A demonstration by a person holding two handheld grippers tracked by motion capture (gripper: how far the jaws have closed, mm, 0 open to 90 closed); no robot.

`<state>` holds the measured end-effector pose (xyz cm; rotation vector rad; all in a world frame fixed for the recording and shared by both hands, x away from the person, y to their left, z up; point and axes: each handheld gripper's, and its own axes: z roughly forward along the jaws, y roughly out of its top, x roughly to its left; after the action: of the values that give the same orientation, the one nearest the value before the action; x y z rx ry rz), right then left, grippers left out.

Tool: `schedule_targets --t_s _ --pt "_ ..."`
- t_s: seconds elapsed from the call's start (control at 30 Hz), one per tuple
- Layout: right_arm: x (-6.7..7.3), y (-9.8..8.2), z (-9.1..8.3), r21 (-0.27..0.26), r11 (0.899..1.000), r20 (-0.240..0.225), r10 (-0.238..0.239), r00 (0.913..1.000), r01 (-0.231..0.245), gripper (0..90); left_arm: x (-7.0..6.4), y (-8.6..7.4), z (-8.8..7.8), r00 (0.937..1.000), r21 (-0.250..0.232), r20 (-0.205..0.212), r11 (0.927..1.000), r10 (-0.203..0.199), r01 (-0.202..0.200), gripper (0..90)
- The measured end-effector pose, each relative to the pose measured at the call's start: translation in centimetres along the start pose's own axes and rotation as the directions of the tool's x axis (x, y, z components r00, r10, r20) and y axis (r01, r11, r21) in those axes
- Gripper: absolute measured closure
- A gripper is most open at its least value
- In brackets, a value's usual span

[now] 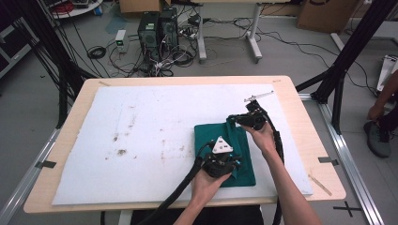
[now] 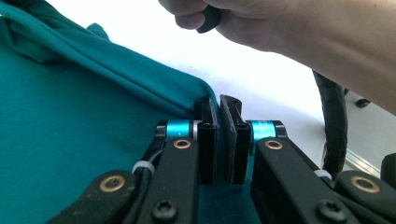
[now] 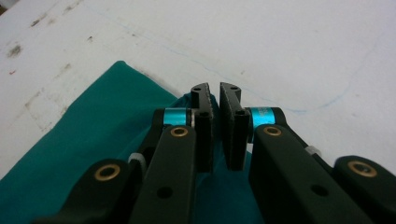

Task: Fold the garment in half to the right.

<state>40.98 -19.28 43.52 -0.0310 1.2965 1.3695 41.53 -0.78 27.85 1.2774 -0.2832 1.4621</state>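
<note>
Nearest the person, the left hand-held gripper [image 1: 228, 161] sits over the near edge of a folded teal cloth [image 1: 239, 140], its grey three-cornered plate up. In the left gripper view its jaws stand almost together, a thin slit between the pads, with the cloth [image 2: 70, 140] spread beneath and just behind them — whether a fold is pinched there cannot be told, since no fabric shows in the slit itself. A thick folded hem runs slantwise across that view, and beyond it the person's right hand [image 2: 261, 23] grips its tool above the white sheet. The cloth lies flat on the white sheet [image 1: 141, 140] that covers the wooden surface [image 1: 300, 101], right of the middle and toward the near side. Farther off, the right hand-held gripper [image 1: 238, 120] rests at the cloth's far edge; in the right gripper view its jaws are likewise nearly closed, tips at a corner of the cloth [image 3: 93, 140], and a grip on fabric cannot be confirmed. The sheet is stained with brownish marks [image 1: 121, 152] to the left. Beyond the surface, on the floor, stand two computer towers [image 1: 157, 28] among tangled cables.
</note>
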Motion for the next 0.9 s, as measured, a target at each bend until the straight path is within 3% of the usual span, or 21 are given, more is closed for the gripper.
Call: schedule_targets --t_s 0.2,0.3,0.37,0.53,0.63,0.7,0.77,0.9 --pt "-0.7 -0.5 -0.6 -0.008 1.000 0.010 0.026 0.9996 -0.026 84.1 -0.6 0.4 1.1 1.0000 0.020 -0.004 0.9998 0.009 -0.008 85.1" --pt "-0.9 -0.8 -0.9 -0.013 0.999 0.054 0.037 0.9979 -0.036 76.0 -0.6 0.4 1.5 1.0000 0.031 -0.002 0.9995 0.004 -0.004 84.9" --pt "-1.3 -1.1 -1.1 -0.027 0.998 0.052 0.063 0.9967 -0.061 65.8 -0.7 0.2 1.8 0.9999 0.048 -0.007 0.9988 0.010 -0.010 84.8" --pt "-1.7 -1.4 -1.9 -0.060 0.993 0.049 0.108 0.9929 -0.105 59.6 -1.2 0.1 2.8 0.9996 0.070 -0.009 0.9972 0.027 -0.026 84.8" --pt "-1.6 -1.4 -2.3 -0.077 0.991 0.042 0.114 0.9926 -0.111 55.7 -1.2 0.1 3.1 0.9996 0.080 0.013 0.9965 0.025 -0.026 81.8" --pt "-1.6 -1.5 -2.4 -0.078 0.991 0.037 0.111 0.9931 -0.108 54.4 -1.2 0.1 3.1 0.9996 0.069 0.022 0.9974 0.018 -0.019 71.8" --pt "-1.5 -1.5 -2.4 -0.074 0.992 0.034 0.108 0.9935 -0.106 54.1 -1.1 0.3 2.5 0.9991 0.038 0.028 0.9987 0.031 -0.032 69.3" --pt "-1.2 -1.6 -2.2 -0.051 0.994 0.040 0.095 0.9946 -0.093 51.3 0.0 1.1 0.1 0.9987 -0.034 -0.020 0.9983 0.046 -0.047 59.4"
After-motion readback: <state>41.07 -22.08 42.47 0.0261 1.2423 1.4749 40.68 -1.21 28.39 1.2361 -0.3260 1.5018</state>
